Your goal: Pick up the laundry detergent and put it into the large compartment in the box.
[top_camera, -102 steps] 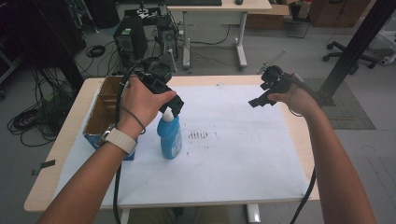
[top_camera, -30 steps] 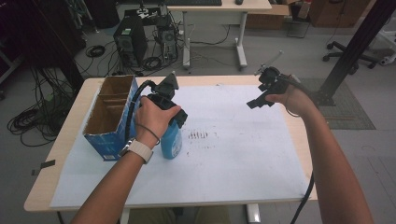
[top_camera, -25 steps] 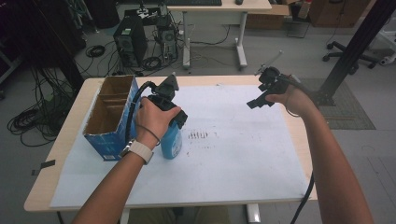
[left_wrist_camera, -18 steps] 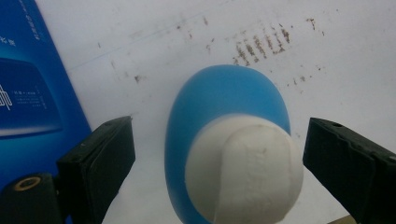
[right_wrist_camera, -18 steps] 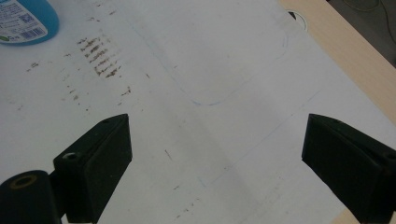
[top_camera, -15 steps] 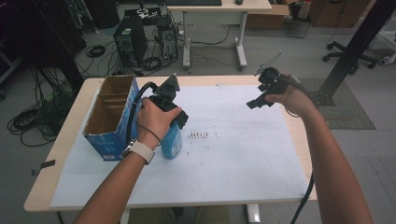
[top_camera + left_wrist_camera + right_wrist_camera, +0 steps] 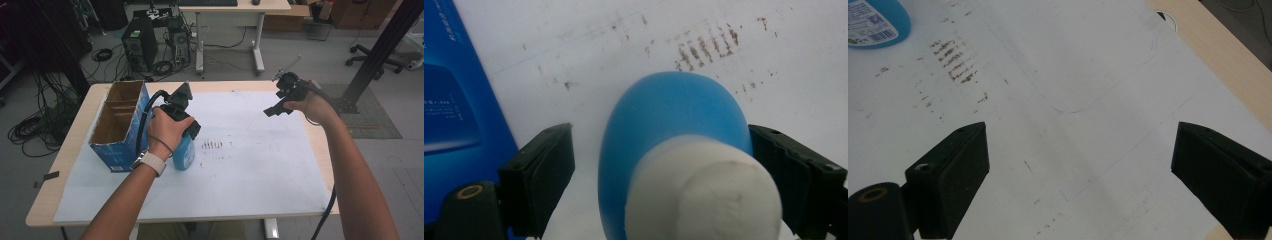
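A blue bottle [image 7: 183, 152] stands upright on the paper-covered table [image 7: 260, 165], just beside a blue box [image 7: 116, 127] at its 9 o'clock. The left gripper [image 7: 659, 175] straddles its white cap [image 7: 704, 192] from above — jaws wide, not yet closed. The right gripper [image 7: 280, 102] hovers wide open, well apart at 2 o'clock.

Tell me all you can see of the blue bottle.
The blue bottle is smooth plastic with rounded shoulders and a white cap; a printed label with a barcode shows in the right gripper view. It stands upright on the white paper, beside the blue cardboard box. The left gripper straddles it from above, jaws open; one jaw looks to touch it.
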Action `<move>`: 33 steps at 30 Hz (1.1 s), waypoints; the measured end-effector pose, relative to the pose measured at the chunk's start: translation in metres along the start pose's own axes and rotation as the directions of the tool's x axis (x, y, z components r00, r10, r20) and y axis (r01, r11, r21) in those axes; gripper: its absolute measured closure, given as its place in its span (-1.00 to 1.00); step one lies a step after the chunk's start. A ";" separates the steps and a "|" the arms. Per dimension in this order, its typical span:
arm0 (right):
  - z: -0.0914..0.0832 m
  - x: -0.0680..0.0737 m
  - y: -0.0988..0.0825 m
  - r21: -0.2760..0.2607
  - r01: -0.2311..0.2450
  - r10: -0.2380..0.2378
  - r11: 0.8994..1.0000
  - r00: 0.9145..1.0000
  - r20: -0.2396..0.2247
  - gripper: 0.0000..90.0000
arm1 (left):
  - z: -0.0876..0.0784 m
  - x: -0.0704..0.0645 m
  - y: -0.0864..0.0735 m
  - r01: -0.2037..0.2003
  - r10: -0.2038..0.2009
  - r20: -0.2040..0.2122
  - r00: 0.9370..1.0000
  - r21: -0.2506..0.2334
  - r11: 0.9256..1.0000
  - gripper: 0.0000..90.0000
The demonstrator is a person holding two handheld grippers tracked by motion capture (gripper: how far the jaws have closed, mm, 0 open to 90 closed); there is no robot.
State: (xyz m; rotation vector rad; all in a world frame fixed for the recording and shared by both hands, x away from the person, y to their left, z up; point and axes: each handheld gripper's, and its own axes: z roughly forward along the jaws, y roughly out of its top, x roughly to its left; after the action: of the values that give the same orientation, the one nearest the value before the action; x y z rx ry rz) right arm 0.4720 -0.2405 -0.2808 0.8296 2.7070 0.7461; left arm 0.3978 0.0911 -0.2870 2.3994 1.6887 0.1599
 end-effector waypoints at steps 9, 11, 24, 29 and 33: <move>0.000 -0.001 -0.001 0.000 -0.004 0.004 1.000 1.000 0.001 -0.81 | 0.003 -0.001 0.001 -0.003 0.003 0.002 1.000 0.006 1.000 -0.53; 0.000 -0.001 -0.001 0.001 -0.003 0.003 1.000 1.000 -0.001 -0.81 | 0.004 -0.001 0.001 -0.006 0.006 -0.001 1.000 0.008 1.000 -0.49; 0.000 -0.001 -0.002 0.001 -0.006 0.006 1.000 1.000 0.001 -0.81 | 0.003 -0.002 0.001 -0.007 0.007 0.000 1.000 -0.005 1.000 -0.29; -0.001 -0.001 -0.003 -0.001 -0.009 0.009 1.000 1.000 0.002 -0.81 | 0.003 -0.003 0.001 -0.014 0.014 0.007 1.000 -0.008 1.000 -0.19; -0.002 0.000 -0.003 -0.002 -0.010 0.010 1.000 1.000 0.001 -0.81 | 0.003 -0.003 0.001 -0.011 0.012 0.006 1.000 -0.009 1.000 -0.18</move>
State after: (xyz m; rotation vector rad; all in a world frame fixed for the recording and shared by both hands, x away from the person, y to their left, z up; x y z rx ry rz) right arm 0.4702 -0.2438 -0.2810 0.8439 2.7025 0.7505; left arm 0.3980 0.0874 -0.2894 2.4013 1.6685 0.1614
